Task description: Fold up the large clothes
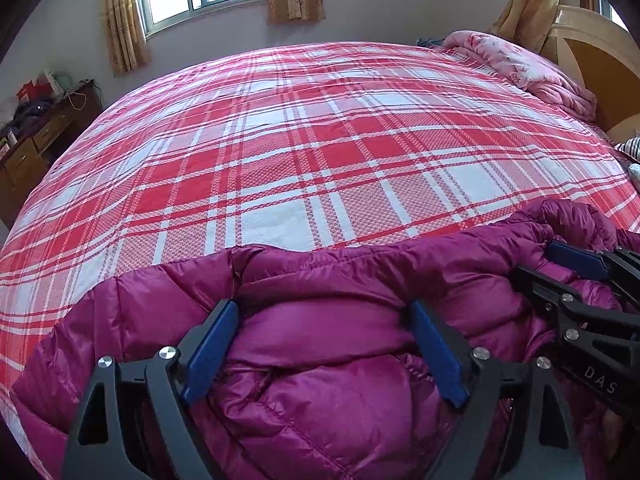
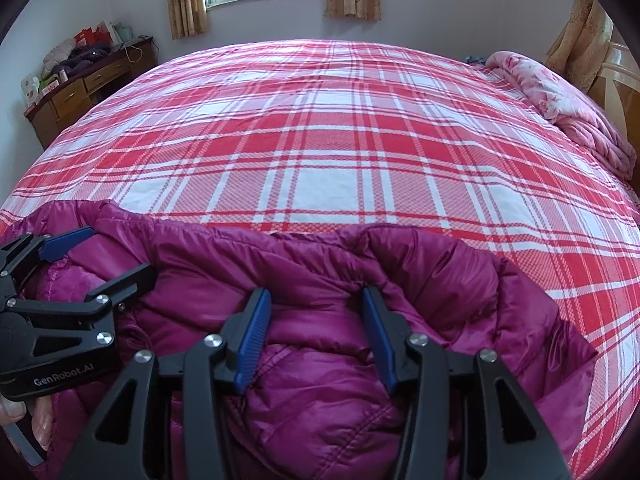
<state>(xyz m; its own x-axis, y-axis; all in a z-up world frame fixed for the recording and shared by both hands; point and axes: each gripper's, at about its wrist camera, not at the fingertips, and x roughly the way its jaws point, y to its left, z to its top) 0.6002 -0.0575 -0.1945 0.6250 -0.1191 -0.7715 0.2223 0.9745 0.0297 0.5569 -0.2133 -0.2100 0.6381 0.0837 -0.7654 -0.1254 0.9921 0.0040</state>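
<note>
**Jacket fold set down at bed's near edge**

Purple puffer jacket (image 1: 320, 360) bunched along near edge of bed (image 1: 320, 152). Left gripper (image 1: 324, 352) jaws spread wide, likely releasing; right gripper (image 2: 316, 340) jaws clamp a padded fold, pinning it.

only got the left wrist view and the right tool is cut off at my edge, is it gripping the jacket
Observer: Yes, the right gripper has its jaws pinched on a puffy ridge of the magenta down jacket.
Operator: where does the jacket end on that side
Observer: Its right edge lies on the plaid bedsheet, with sheet showing beyond it.
Operator: can you see the hand on my tool
Observer: Only fingertips, below the left gripper.
</note>
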